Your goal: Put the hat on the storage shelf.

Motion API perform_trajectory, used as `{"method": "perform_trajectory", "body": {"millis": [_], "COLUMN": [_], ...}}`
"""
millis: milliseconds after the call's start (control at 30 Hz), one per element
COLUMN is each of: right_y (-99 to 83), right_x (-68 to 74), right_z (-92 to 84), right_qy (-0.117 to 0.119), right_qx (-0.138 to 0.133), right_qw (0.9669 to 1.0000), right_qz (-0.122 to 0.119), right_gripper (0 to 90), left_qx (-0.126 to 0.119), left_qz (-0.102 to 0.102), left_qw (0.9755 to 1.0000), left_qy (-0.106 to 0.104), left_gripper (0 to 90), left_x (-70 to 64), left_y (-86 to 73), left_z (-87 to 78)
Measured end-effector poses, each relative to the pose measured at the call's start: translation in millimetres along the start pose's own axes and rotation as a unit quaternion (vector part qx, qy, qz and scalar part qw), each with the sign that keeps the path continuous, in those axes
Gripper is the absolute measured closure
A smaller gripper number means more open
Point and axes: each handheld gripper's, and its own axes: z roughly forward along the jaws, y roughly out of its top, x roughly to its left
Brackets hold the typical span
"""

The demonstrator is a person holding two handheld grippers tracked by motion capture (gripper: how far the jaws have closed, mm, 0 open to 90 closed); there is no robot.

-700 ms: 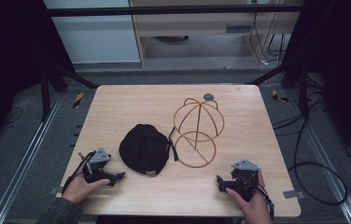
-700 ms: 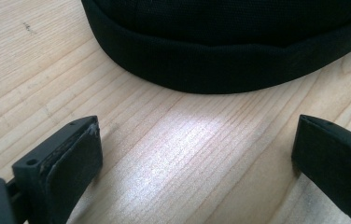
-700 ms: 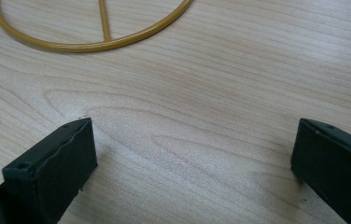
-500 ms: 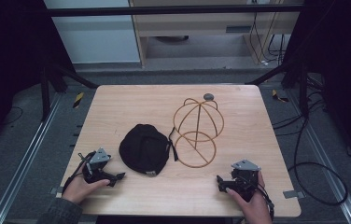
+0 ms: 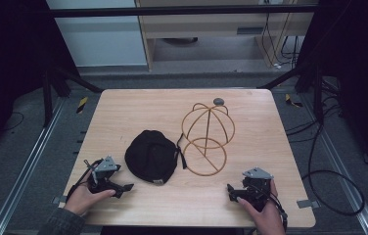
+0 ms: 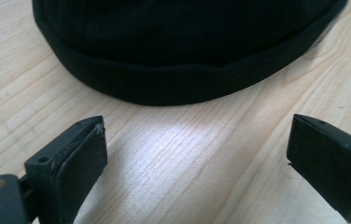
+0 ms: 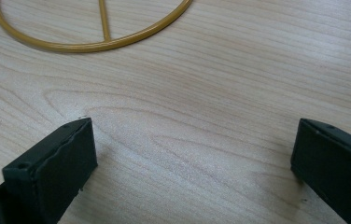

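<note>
A black cap (image 5: 151, 156) lies crown-up near the middle of the wooden table (image 5: 123, 112); its band (image 6: 183, 84) spans the top of the left gripper view. A gold wire hat stand (image 5: 206, 134) stands just right of it, and its base ring (image 7: 89, 44) curves across the top of the right gripper view. My left gripper (image 5: 123, 187) rests at the front left, open, pointing at the cap with bare wood between its jaws. My right gripper (image 5: 231, 191) rests at the front right, open over bare wood, a short way from the stand's ring.
A small grey round object (image 5: 218, 101) sits at the table's far edge behind the stand. Black cables (image 5: 319, 161) trail on the floor to the right. Metal rails (image 5: 25, 166) run along the floor on the left.
</note>
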Motion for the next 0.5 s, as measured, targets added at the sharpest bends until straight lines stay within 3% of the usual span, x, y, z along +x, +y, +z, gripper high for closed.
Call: {"method": "perform_trajectory", "body": {"millis": [133,233,500], "right_y": [0.0,0.0,0.1], "right_x": [0.0,0.0,-0.1], "right_z": [0.0,0.0,0.1], "right_qy": [0.000,0.000,0.000], "right_qx": [0.000,0.000,0.000], "right_qw": [1.0000,1.0000,1.0000], "right_qz": [0.000,0.000,-0.001], "right_gripper": [0.4,0.4,0.4], "left_qx": [0.005,0.030,0.045], "left_qz": [0.006,0.021,0.039], "left_qw": [1.0000,0.9993,0.9983], "left_qy": [-0.004,-0.008,0.000], "left_gripper": [5.9,6.1,6.9], "left_x": [-3.2,-8.7,-8.2], "left_y": [13.8,36.9,77.3], "left_z": [-5.6,-9.4,-14.7]}}
